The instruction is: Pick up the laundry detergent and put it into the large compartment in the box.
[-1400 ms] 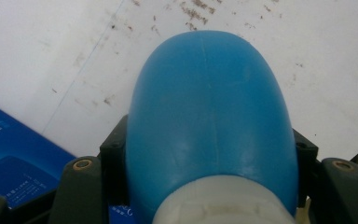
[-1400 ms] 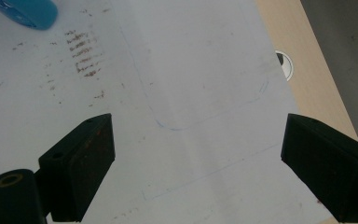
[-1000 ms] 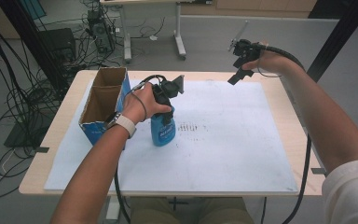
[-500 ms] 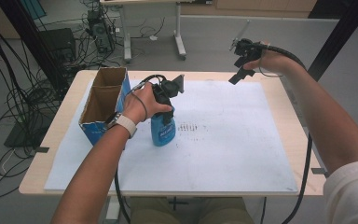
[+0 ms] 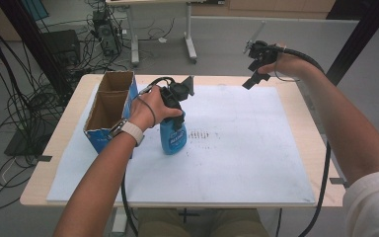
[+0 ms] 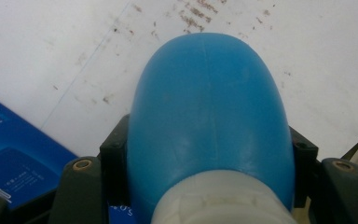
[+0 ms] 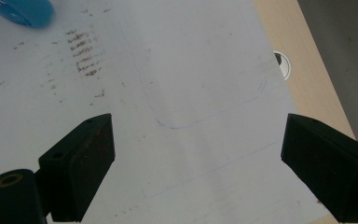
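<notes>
Bottle [image 5: 173,137] clamped at shoulder by left gripper [image 5: 177,114] beside box [image 5: 109,109]; rigid, smooth (likely slippery). Right gripper [image 5: 255,66] held wide, empty.

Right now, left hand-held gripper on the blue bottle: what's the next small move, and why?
Probably lift the blue bottle straight up. The left hand-held gripper is clamped around its shoulder, it stands upright on the white sheet beside the open cardboard box, and the right hand-held gripper hangs open and apart.

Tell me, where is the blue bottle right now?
In the high view the blue bottle stands on the white sheet, left of middle, right beside the open cardboard box, with the left gripper clamped on it.
</notes>
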Motion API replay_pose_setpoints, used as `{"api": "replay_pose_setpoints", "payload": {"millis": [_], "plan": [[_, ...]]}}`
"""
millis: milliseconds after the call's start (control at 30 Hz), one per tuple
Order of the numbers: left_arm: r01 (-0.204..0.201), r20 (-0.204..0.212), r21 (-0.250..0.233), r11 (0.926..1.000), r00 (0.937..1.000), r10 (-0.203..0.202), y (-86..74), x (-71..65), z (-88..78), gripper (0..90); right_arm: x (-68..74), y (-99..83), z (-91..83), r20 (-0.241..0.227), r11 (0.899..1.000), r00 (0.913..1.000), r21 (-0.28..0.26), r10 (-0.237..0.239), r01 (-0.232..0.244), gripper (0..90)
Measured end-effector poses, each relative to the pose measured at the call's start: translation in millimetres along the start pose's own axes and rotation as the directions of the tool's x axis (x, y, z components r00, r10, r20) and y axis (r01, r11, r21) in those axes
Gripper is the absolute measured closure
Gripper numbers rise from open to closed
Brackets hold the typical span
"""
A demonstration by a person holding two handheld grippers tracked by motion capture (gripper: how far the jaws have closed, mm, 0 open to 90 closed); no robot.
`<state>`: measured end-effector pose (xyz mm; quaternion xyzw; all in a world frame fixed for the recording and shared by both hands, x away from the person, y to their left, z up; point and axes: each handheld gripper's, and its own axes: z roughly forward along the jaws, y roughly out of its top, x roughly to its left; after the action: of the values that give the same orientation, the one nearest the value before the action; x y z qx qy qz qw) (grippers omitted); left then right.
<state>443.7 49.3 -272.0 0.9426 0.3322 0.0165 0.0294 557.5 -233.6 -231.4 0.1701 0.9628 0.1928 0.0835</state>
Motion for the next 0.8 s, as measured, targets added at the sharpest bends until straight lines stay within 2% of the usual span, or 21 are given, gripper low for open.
{"api": "replay_pose_setpoints", "payload": {"millis": [367, 433, 800], "plan": [[0.055, -0.035, 0.002, 0.9985, 0.9979, -0.055, -4.8, -6.0, -17.8, 37.7, 2.7, -1.7, -4.4, 0.005, 1.000, 1.0000, -0.004, 0.000, 0.000, 9.5], [0.071, -0.037, -0.003, 0.9975, 0.9968, -0.071, -5.3, -6.9, -21.4, 37.7, 2.8, -2.3, -5.4, 0.006, 1.000, 1.0000, -0.005, -0.003, 0.003, 9.5], [0.105, -0.045, -0.016, 0.9944, 0.9934, -0.105, -5.3, -11.3, -33.3, 37.7, 5.4, -5.9, -10.4, 0.011, 1.000, 0.9999, -0.018, 0.001, -0.001, 9.5]]}}
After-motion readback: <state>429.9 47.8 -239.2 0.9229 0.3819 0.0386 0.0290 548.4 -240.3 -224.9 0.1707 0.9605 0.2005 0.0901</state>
